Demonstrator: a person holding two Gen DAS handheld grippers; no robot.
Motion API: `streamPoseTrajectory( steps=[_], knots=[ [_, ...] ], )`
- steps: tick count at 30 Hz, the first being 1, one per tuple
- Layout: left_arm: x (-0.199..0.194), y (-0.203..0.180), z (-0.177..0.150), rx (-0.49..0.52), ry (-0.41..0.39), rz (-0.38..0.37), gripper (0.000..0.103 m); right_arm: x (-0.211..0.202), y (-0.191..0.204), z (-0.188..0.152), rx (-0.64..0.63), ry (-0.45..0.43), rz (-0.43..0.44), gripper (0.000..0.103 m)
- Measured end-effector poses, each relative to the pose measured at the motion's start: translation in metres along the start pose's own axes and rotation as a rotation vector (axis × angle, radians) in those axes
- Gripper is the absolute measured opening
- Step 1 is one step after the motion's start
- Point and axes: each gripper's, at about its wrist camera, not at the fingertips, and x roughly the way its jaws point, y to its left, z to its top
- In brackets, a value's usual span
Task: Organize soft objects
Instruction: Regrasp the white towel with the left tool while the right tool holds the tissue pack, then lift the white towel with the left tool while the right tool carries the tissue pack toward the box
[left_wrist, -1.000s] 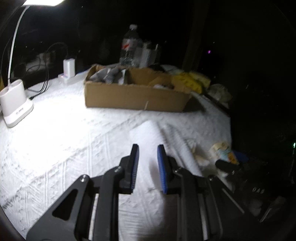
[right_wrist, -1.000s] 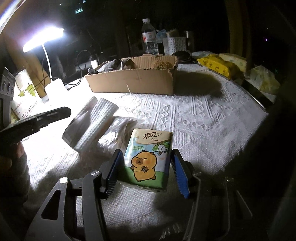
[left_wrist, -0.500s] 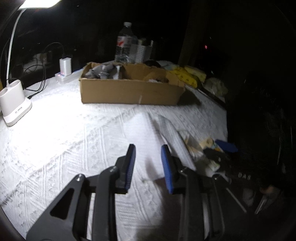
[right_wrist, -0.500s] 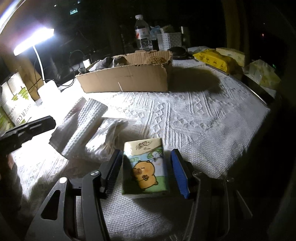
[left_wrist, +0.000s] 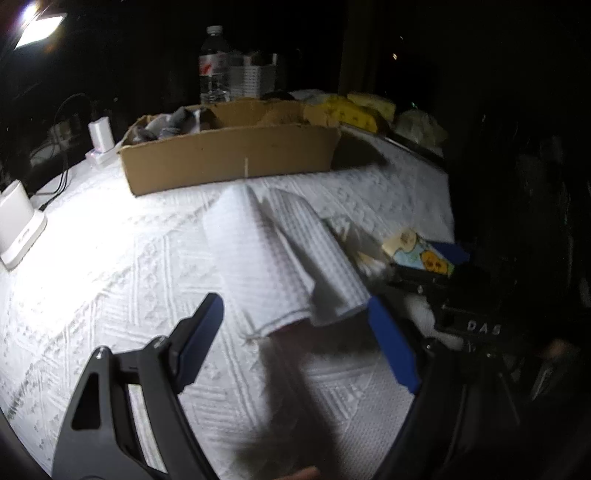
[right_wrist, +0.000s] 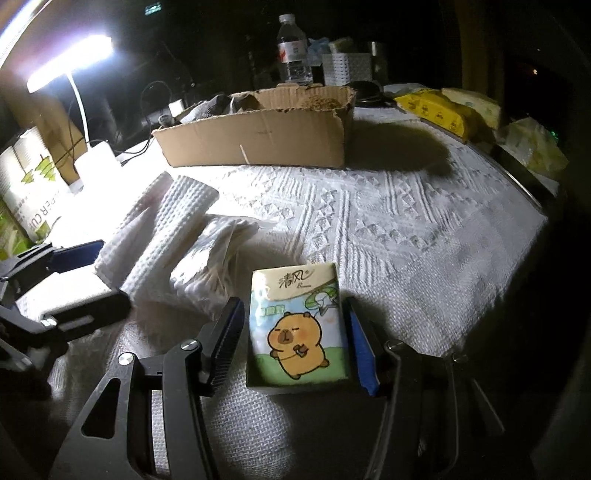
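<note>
A tissue pack with a cartoon capybara (right_wrist: 297, 325) stands on the white tablecloth between the open jaws of my right gripper (right_wrist: 293, 343), which do not press it. A folded white waffle towel (left_wrist: 273, 254) lies just ahead of my left gripper (left_wrist: 299, 332), which is wide open and empty; the towel's near end sits between its fingertips. The towel also shows in the right wrist view (right_wrist: 162, 236), beside a clear plastic bag (right_wrist: 218, 254). A shallow cardboard box (right_wrist: 258, 136) holding soft grey items stands at the back.
A desk lamp (right_wrist: 70, 70) and its white base (left_wrist: 16, 225) stand at the left. A water bottle (right_wrist: 293, 51), a white basket (right_wrist: 345, 68) and yellow tissue packs (right_wrist: 439, 109) sit behind and right of the box. The table's edge is near on the right.
My left gripper has opened wide and moved forward to the towel's near end. My right gripper still straddles the tissue pack, which has shifted slightly between the jaws.
</note>
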Motion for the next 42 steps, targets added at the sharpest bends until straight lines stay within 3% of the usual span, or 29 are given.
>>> streamPoseTrajectory(
  steps=[2, 8, 13, 20, 21, 23, 25, 27, 28, 30, 32, 35, 40, 42],
  knots=[
    [0.0, -0.008, 0.0, 0.043, -0.014, 0.024, 0.085, 0.001, -0.003, 0.002, -0.001, 0.015, 0.006, 0.057],
    [0.007, -0.028, -0.001, 0.162, -0.019, 0.197, 0.09, 0.003, -0.005, 0.005, -0.011, 0.043, 0.047, 0.057],
    [0.007, -0.023, 0.005, 0.17, -0.053, 0.284, 0.09, 0.003, -0.012, 0.006, -0.048, 0.049, 0.104, 0.057],
    [-0.005, -0.002, 0.016, 0.058, -0.073, 0.319, 0.088, 0.002, -0.015, 0.005, -0.087, 0.061, 0.155, 0.058],
    [-0.002, 0.006, 0.018, 0.026, -0.046, 0.326, 0.077, 0.002, -0.017, 0.006, -0.083, 0.064, 0.167, 0.058],
    [0.002, 0.018, 0.019, -0.054, -0.013, 0.289, 0.066, 0.004, -0.019, 0.008, -0.084, 0.071, 0.19, 0.058],
    [0.003, 0.022, 0.021, -0.095, -0.02, 0.282, 0.059, 0.004, -0.019, 0.01, -0.111, 0.077, 0.208, 0.058],
    [0.003, 0.025, 0.023, -0.12, -0.023, 0.285, 0.043, 0.005, -0.018, 0.01, -0.151, 0.075, 0.222, 0.058],
    [0.003, 0.027, 0.025, -0.142, -0.028, 0.28, 0.041, 0.005, -0.018, 0.01, -0.169, 0.075, 0.226, 0.058],
    [-0.001, 0.029, 0.029, -0.177, -0.044, 0.275, 0.025, 0.007, -0.017, 0.012, -0.195, 0.081, 0.233, 0.058],
    [0.002, 0.031, 0.033, -0.181, -0.028, 0.283, 0.016, 0.008, -0.017, 0.013, -0.196, 0.09, 0.24, 0.058],
    [0.01, 0.043, 0.03, -0.22, 0.012, 0.253, 0.011, 0.01, -0.016, 0.016, -0.191, 0.091, 0.238, 0.058],
    [0.006, 0.055, 0.024, -0.228, 0.016, 0.204, 0.011, 0.011, -0.013, 0.016, -0.163, 0.078, 0.212, 0.058],
    [0.005, 0.06, 0.022, -0.222, 0.014, 0.174, 0.006, 0.012, -0.012, 0.016, -0.154, 0.073, 0.197, 0.058]
  ],
)
